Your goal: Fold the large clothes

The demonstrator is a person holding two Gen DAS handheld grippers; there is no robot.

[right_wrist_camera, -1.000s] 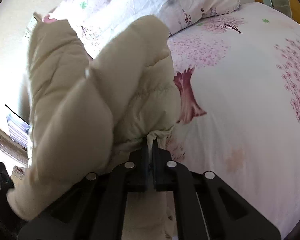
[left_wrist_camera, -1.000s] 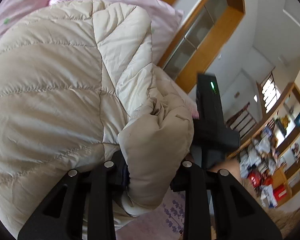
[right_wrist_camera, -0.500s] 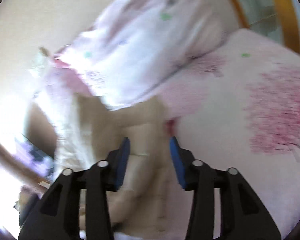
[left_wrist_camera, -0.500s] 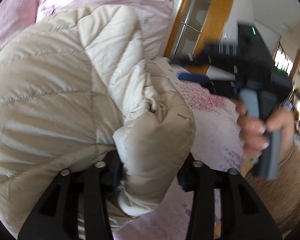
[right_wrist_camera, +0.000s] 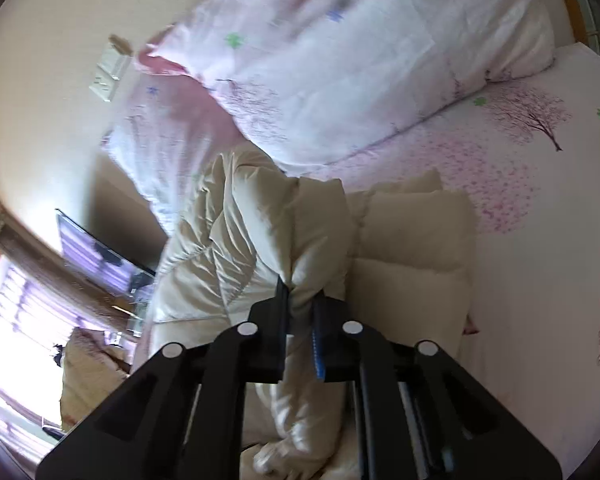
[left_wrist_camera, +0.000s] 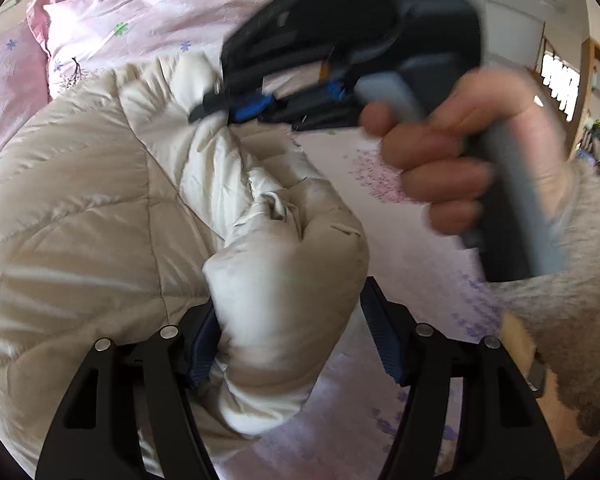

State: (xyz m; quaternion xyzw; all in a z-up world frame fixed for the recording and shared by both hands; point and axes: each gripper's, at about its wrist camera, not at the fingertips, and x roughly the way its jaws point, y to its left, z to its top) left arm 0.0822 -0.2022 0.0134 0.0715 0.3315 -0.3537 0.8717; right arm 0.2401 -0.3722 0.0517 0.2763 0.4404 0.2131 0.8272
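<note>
A cream quilted puffer jacket [left_wrist_camera: 80, 200] lies bunched on the bed and fills the left of the left wrist view. Its sleeve [left_wrist_camera: 284, 280] sits between the fingers of my left gripper [left_wrist_camera: 290, 320], whose jaws are opening; the right pad stands off the fabric. A hand [left_wrist_camera: 440, 168] holds my right gripper [left_wrist_camera: 216, 106] at the top of that view, tips on the jacket's upper folds. In the right wrist view my right gripper [right_wrist_camera: 300, 294] is closing and pinches a raised fold of the jacket [right_wrist_camera: 228, 248].
A pink flowered duvet [right_wrist_camera: 340, 60] is piled at the head of the bed behind the jacket. The flowered bedsheet [right_wrist_camera: 540, 200] lies bare to the right. A bright window [right_wrist_camera: 12, 320] is at the left, and shelves [left_wrist_camera: 596, 120] stand far right.
My right gripper let go of the jacket edge, rose and came into the left wrist view, then closed on a higher fold. My left jaws spread away from the sleeve and the left hand rolled.
</note>
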